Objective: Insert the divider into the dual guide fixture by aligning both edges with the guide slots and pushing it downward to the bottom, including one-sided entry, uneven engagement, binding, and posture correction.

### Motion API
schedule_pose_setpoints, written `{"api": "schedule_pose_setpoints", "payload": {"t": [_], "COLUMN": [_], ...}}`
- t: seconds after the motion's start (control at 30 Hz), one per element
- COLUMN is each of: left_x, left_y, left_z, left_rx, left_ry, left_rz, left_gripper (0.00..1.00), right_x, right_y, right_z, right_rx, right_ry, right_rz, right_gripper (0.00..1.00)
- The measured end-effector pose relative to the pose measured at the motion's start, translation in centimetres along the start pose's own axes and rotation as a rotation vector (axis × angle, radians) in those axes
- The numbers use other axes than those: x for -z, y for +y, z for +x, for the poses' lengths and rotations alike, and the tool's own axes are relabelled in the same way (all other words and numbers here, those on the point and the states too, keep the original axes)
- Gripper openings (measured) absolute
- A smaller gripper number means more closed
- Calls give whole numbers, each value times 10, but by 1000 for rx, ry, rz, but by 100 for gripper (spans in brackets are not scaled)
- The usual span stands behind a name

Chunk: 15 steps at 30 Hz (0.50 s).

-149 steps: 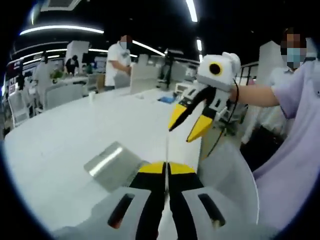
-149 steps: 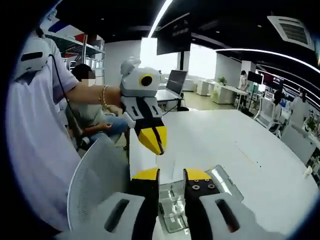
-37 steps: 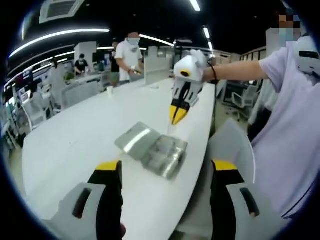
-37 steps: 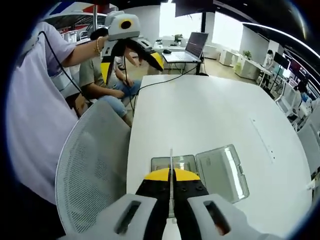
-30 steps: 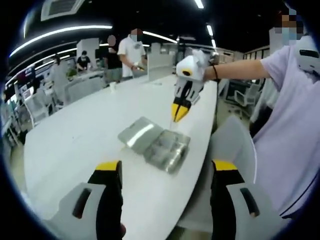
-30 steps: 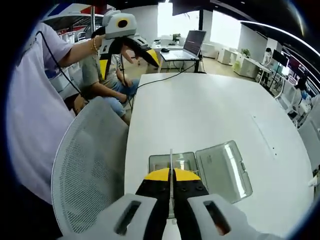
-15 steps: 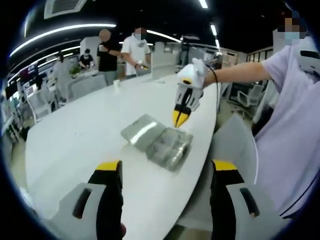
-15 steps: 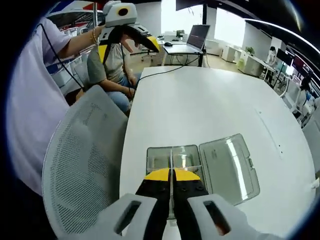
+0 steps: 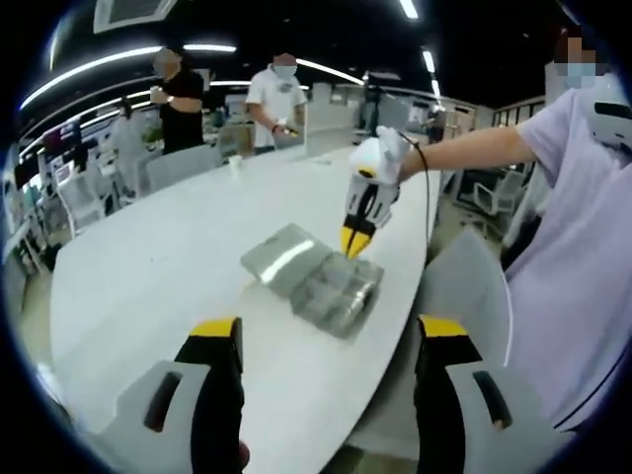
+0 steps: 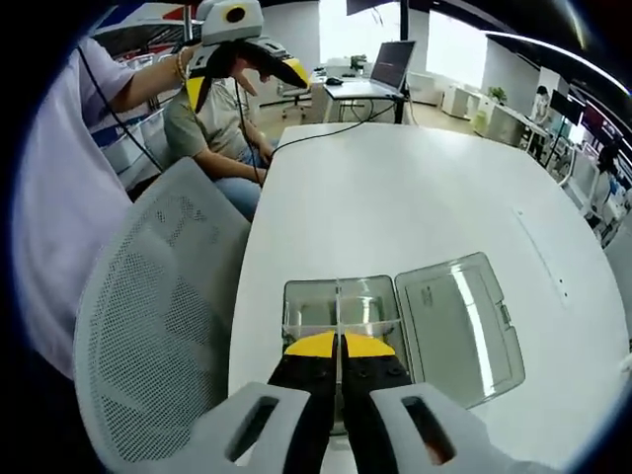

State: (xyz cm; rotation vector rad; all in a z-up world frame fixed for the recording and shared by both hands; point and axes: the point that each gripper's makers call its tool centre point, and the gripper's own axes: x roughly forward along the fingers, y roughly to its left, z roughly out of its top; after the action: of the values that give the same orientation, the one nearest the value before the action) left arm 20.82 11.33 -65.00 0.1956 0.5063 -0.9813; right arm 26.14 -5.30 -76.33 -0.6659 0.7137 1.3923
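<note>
Pinching thin divider (image 10: 337, 314) over clear fixture (image 10: 341, 306): right hand-held gripper (image 10: 338, 348); left hand-held gripper (image 9: 328, 331) released; no readable labels.

Thin clear divider (image 10: 338, 314) upright, edge-on, over open clear fixture box (image 10: 341, 306); hinged lid (image 10: 456, 321) flat beside it.

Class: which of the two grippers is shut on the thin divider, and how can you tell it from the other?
The right gripper, jaws pinched on the divider above the clear box. The left gripper hangs wide open, empty.
</note>
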Motion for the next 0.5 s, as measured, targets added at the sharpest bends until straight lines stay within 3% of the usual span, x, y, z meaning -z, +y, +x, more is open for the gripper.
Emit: {"api": "schedule_pose_setpoints", "payload": {"t": [0.5], "left_x": [1], "left_y": [3], "left_z": [1], "left_rx": [-1], "left_ry": [1], "left_rz": [-7], "left_gripper": [68], "right_x": [4], "right_y": [-5], "right_z": [9], "right_rx": [7], "right_ry": [23], "right_rz": [31], "right_gripper": [0]}}
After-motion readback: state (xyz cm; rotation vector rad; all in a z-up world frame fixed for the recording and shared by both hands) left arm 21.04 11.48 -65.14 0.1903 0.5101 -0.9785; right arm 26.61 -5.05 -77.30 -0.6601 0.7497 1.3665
